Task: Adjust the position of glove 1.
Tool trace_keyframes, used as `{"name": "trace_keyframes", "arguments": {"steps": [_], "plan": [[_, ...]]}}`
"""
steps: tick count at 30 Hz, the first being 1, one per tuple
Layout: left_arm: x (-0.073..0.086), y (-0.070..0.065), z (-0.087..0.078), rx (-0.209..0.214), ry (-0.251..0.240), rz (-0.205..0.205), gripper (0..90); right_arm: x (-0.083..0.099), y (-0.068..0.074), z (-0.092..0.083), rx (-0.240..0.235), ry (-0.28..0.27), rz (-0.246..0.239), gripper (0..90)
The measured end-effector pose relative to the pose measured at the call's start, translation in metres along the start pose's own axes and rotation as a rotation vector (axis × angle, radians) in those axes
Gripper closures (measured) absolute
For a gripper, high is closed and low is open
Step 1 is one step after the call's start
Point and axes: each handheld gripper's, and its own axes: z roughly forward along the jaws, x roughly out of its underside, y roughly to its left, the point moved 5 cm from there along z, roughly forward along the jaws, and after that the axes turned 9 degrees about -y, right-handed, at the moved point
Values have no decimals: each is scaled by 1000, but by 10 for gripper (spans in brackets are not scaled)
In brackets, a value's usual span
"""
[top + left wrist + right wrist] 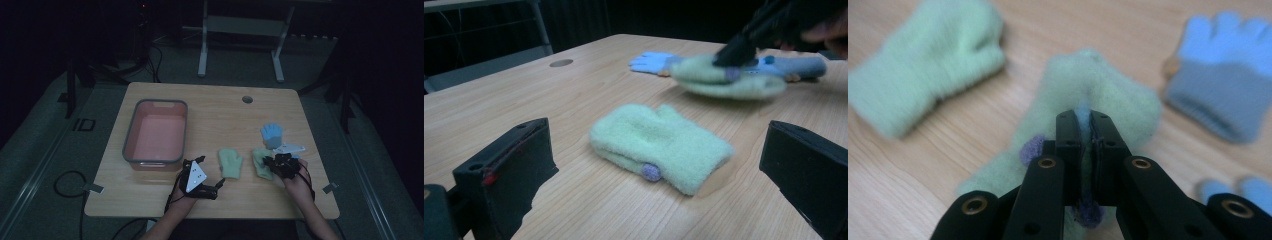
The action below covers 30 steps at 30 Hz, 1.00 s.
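Red tub (131,131) left of centre on bench (220,107). Left gripper (216,184), lower centre: jaws wide apart, nothing held. First green mitten (231,163) beside it. Right gripper (270,161) clamped on second green mitten (261,162). Blue glove (272,134) above.

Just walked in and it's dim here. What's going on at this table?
A person works two handheld grippers over a wooden table. The right gripper is shut on one fuzzy green mitten. The left gripper is open, facing the other green mitten, which lies flat. A blue knit glove and a grey-rimmed pink bin sit nearby.
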Motion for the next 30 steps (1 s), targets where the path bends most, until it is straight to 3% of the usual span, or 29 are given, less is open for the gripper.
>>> {"name": "trace_keyframes", "arguments": {"steps": [8, 9, 17, 22, 30], "plan": [[0, 0, 0, 1, 2, 0, 6, -36, 3, -21, 12, -73, -2, 846], [0, 0, 0, 1, 2, 0, 6, -49, 8, -28, 12, -99, -14, 846], [0, -1, 0, 3, 0, 3, 6, -84, 36, -30, -23, -135, -55, 846], [0, -1, 0, 4, -1, 3, 6, -90, 56, -15, -54, -128, -68, 846], [0, 0, 0, -3, 0, 3, 6, -75, 78, 15, -101, -65, -79, 845]]}}
